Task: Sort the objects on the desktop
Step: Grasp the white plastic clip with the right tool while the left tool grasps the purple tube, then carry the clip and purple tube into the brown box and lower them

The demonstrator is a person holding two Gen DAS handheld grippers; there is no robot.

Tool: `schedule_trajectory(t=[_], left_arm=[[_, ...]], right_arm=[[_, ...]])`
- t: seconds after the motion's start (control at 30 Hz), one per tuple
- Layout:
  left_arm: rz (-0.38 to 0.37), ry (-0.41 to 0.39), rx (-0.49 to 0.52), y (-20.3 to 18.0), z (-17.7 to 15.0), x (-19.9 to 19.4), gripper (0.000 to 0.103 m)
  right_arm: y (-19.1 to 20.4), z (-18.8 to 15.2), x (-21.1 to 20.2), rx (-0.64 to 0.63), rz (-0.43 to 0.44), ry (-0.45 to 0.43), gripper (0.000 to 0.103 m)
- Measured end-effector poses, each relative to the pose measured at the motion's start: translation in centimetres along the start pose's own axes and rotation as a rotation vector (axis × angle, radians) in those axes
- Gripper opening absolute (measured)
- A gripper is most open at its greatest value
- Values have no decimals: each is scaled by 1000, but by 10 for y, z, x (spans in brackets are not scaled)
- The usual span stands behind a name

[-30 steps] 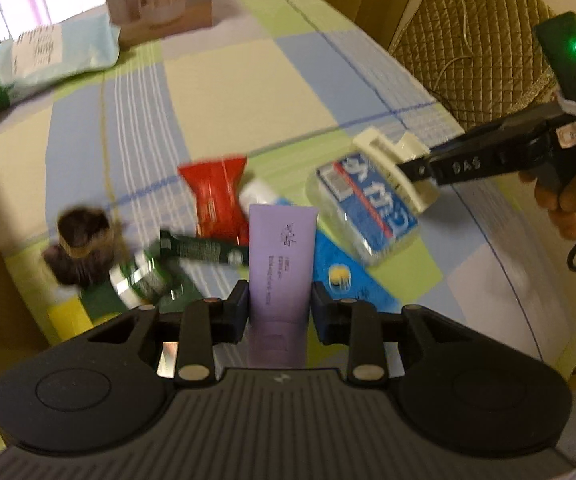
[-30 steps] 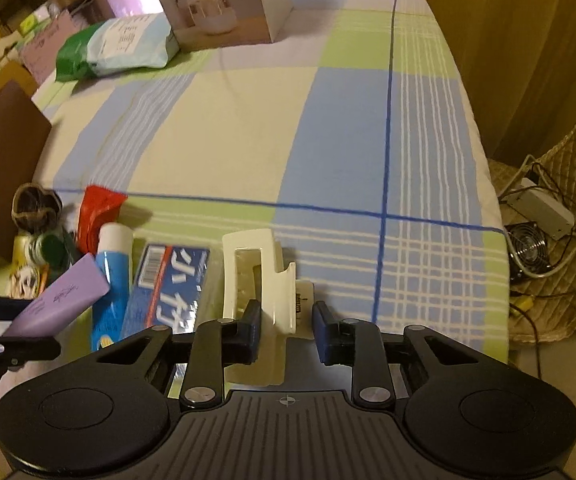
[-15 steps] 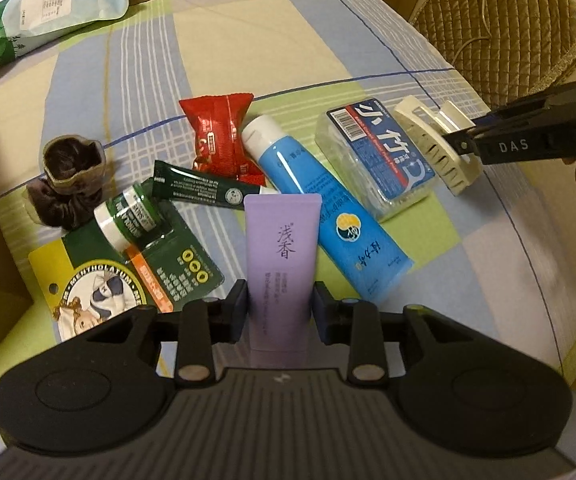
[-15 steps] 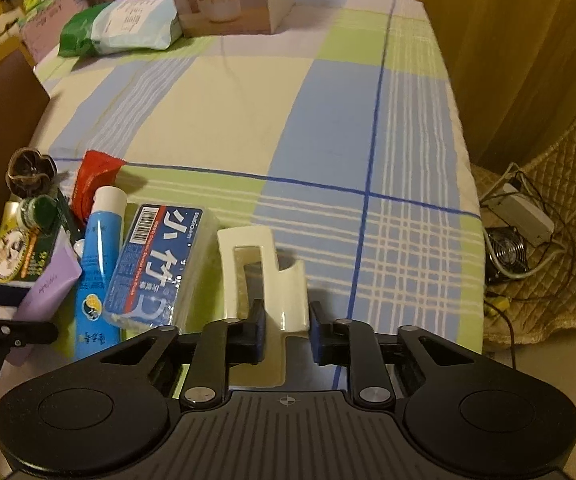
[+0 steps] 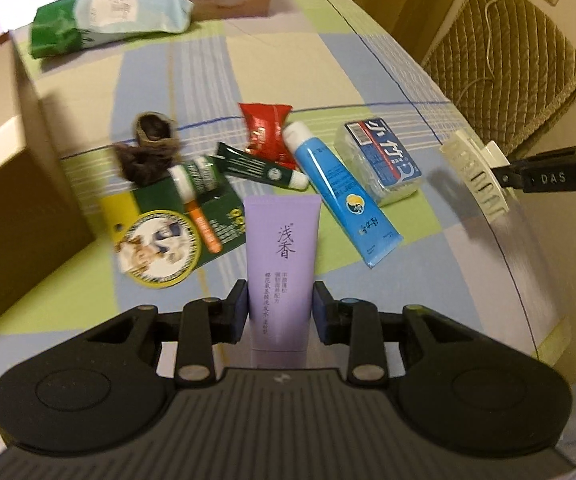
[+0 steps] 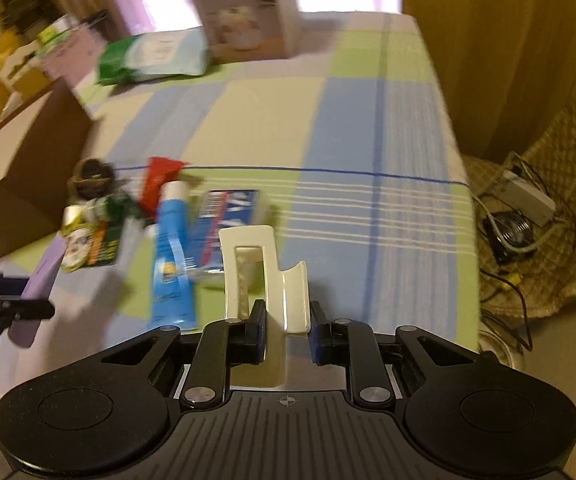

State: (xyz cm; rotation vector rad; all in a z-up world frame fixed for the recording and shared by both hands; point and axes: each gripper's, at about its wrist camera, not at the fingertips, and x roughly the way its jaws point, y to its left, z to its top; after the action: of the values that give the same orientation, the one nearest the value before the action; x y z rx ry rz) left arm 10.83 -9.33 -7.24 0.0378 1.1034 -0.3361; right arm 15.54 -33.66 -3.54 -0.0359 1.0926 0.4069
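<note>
here the purple tube (image 5: 281, 264) sits clamped in the left hand-held gripper (image 5: 280, 306), lifted off the checked worktop (image 5: 288, 64). the right hand-held gripper (image 6: 286, 330) is clamped on a cream hair claw clip (image 6: 266, 276), held in the air too. below lie a blue tube (image 5: 337, 188), a red sachet (image 5: 266, 130), a tissue pack (image 5: 383, 160) and a brown scrunchie (image 5: 148, 148).

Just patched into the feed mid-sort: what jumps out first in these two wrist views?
Both grippers are loaded: the left gripper is shut on a purple tube, and the right gripper is shut on a cream hair claw clip, held above the checked tablecloth. Between them a jumble remains on the cloth, led by a blue tube, a red snack packet and a blue-labelled clear pack.
</note>
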Motion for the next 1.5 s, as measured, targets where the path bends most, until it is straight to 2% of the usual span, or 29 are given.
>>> schedule_trajectory(t=[0.27, 0.63, 0.73, 0.9, 1.1, 1.3, 1.5], left_arm=[[47, -92, -55, 36, -21, -62, 28], [174, -169, -169, 130, -61, -147, 28], [205, -183, -187, 156, -66, -166, 28], [259, -214, -181, 202, -63, -193, 28], [303, -221, -122, 250, -41, -203, 28], [299, -186, -63, 292, -8, -183, 28], [285, -134, -55, 326, 18, -149, 28]], right_arm=[[73, 8, -6, -117, 134, 7, 23], [187, 28, 14, -240, 351, 41, 23], [216, 39, 20, -276, 383, 36, 23], [263, 66, 26, -349, 403, -4, 23], [306, 114, 41, -418, 398, -63, 23], [336, 161, 77, -463, 341, -64, 23], [352, 194, 117, -501, 273, -19, 23]])
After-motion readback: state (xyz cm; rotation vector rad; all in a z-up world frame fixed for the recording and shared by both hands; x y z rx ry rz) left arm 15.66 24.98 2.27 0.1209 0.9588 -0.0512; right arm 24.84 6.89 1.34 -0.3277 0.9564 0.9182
